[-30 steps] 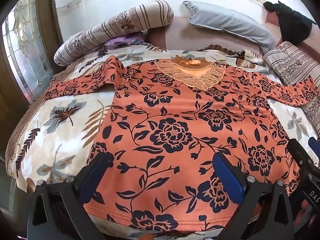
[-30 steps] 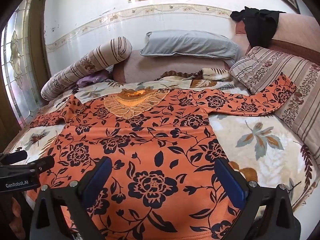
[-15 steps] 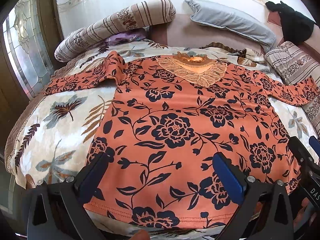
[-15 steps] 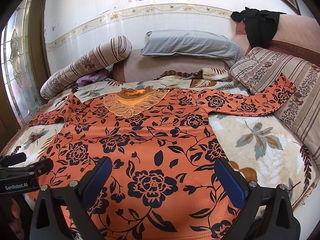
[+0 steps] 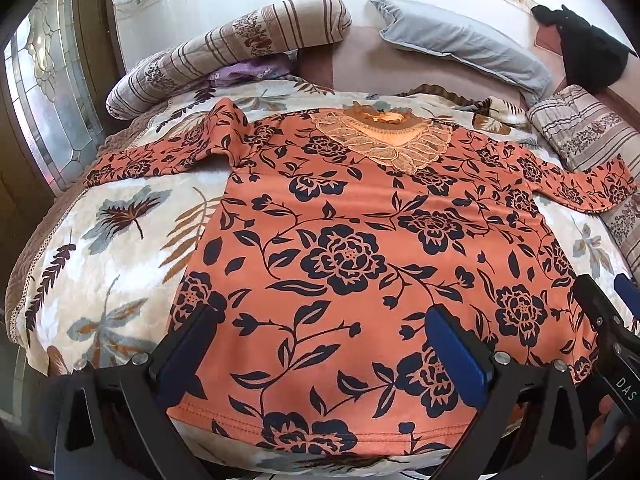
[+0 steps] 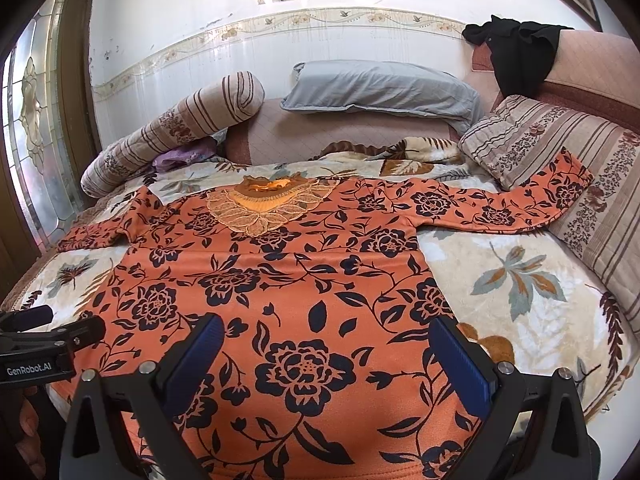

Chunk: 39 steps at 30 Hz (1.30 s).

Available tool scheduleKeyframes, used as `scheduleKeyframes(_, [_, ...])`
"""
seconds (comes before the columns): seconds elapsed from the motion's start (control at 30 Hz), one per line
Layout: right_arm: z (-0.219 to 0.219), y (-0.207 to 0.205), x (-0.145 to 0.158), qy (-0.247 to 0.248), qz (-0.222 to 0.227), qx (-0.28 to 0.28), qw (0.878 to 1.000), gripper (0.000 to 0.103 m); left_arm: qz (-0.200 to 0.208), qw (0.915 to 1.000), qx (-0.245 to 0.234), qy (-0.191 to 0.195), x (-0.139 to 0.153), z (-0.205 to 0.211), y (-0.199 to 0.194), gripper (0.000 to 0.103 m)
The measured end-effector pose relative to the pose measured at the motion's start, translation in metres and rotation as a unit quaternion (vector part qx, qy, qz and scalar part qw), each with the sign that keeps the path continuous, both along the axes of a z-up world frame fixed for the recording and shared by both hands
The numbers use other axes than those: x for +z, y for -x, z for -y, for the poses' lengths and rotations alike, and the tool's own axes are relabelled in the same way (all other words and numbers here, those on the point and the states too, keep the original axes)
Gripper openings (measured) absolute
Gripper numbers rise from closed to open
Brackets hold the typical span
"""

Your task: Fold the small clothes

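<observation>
An orange long-sleeved top with dark flowers (image 5: pixel 352 248) lies flat and face up on the bed, sleeves spread to both sides, lace collar at the far end. It also shows in the right wrist view (image 6: pixel 304 292). My left gripper (image 5: pixel 320 344) is open and empty, hovering over the hem near the top's left side. My right gripper (image 6: pixel 324 352) is open and empty over the hem's right part. The right gripper's side shows in the left wrist view (image 5: pixel 608 320), and the left gripper's side in the right wrist view (image 6: pixel 48 340).
The bed has a leaf-print blanket (image 5: pixel 108 248). A striped bolster (image 5: pixel 224 52), a grey pillow (image 6: pixel 380 88) and a striped cushion (image 6: pixel 560 168) lie at the head and right side. A black garment (image 6: pixel 516 48) hangs on the headboard. A window (image 5: pixel 52 100) is at the left.
Both grippers stayed open over the hem. The left view shifted slightly, showing a bit more of the hem and bed edge. The top has not moved.
</observation>
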State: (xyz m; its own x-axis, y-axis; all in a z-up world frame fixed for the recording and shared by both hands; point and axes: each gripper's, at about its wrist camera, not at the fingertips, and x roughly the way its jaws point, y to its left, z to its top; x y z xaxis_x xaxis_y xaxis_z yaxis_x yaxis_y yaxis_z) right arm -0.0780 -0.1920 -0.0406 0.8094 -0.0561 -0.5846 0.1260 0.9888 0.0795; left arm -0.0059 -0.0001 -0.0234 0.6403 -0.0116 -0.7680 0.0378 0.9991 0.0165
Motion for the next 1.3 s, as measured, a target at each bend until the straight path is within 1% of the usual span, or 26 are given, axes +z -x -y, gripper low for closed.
scheduleKeyframes(1.3, [-0.0018,0.0005,0.003,0.011,0.005,0.003,1.0,0.103,-0.007,1.0,0.0,0.002,-0.0034,0.0002,0.0006,0.103])
